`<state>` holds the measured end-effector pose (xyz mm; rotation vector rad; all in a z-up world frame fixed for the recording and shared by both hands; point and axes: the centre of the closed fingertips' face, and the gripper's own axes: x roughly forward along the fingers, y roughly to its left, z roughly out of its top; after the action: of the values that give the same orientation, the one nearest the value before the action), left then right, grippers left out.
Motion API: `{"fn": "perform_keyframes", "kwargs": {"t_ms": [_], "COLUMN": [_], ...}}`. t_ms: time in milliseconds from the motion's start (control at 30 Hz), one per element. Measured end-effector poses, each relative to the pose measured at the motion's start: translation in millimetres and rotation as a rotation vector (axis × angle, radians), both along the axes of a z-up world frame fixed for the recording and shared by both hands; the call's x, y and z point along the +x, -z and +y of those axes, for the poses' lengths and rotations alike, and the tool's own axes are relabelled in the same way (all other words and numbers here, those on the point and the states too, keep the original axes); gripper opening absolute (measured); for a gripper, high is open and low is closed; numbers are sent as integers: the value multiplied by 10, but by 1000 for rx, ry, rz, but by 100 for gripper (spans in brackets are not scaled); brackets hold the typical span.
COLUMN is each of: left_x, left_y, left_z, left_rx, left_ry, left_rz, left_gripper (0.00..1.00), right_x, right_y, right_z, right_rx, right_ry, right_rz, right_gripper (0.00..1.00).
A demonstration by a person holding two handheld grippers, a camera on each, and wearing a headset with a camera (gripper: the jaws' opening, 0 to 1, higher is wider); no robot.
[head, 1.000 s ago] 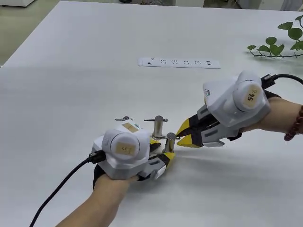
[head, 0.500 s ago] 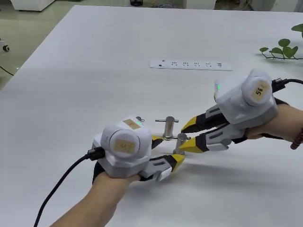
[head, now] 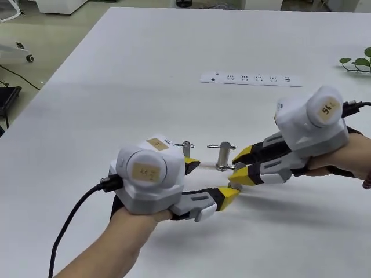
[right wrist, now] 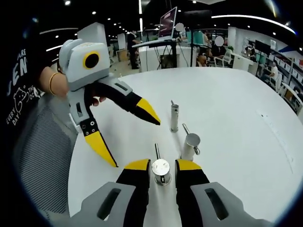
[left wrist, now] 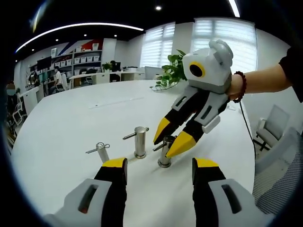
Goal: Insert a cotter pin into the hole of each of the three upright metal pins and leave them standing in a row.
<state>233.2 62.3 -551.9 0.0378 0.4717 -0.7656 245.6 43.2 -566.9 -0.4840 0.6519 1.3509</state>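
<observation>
1. The right gripper (right wrist: 162,164) comes in from the right of the head view. Its yellow-tipped jaws are drawn in narrowly on either side of the head of the near metal pin (left wrist: 164,155). Whether they actually press on it cannot be told.
2. The left gripper (left wrist: 159,164) has its jaws spread wide and holds nothing. Its tips sit low over the white table (head: 145,69), just short of the row of pins and apart from them.
3. Counting away from the right gripper, the near metal pin, the middle metal pin (head: 224,156) and the far metal pin (head: 186,149) all stand upright on the table in a rough line, near one another but not touching.
4. A thin rod crosses the upper part of each pin: the near cotter pin (right wrist: 156,151), the middle cotter pin (left wrist: 129,136), and the far cotter pin (left wrist: 94,150), whose looped end shows.
5. Further back on the table lies a white power strip (head: 252,78), well apart from the pins. A green plant (head: 356,62) is at the right edge.
6. A black cable (head: 69,226) trails from the left gripper toward the person.
</observation>
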Motion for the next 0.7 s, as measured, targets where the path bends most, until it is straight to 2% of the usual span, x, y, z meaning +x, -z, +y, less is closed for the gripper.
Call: {"fn": "perform_keyframes", "kwargs": {"t_ms": [167, 367, 467, 700], "left_x": [-23, -60, -69, -82], "left_y": [-35, -77, -90, -119], "left_z": [38, 100, 146, 244], "left_rx": [-4, -8, 0, 17], "left_ry": [-12, -19, -30, -42], "left_rz": [1, 4, -3, -24], "left_gripper": [57, 57, 61, 68], "right_x": [-28, -29, -27, -22], "right_y": [10, 7, 3, -3], "right_z": [17, 13, 15, 15], "right_rx": [1, 0, 1, -3], "right_ry": [-9, -18, -39, -53], "right_rz": [2, -8, -29, -34], "right_gripper": [10, 9, 9, 9]}}
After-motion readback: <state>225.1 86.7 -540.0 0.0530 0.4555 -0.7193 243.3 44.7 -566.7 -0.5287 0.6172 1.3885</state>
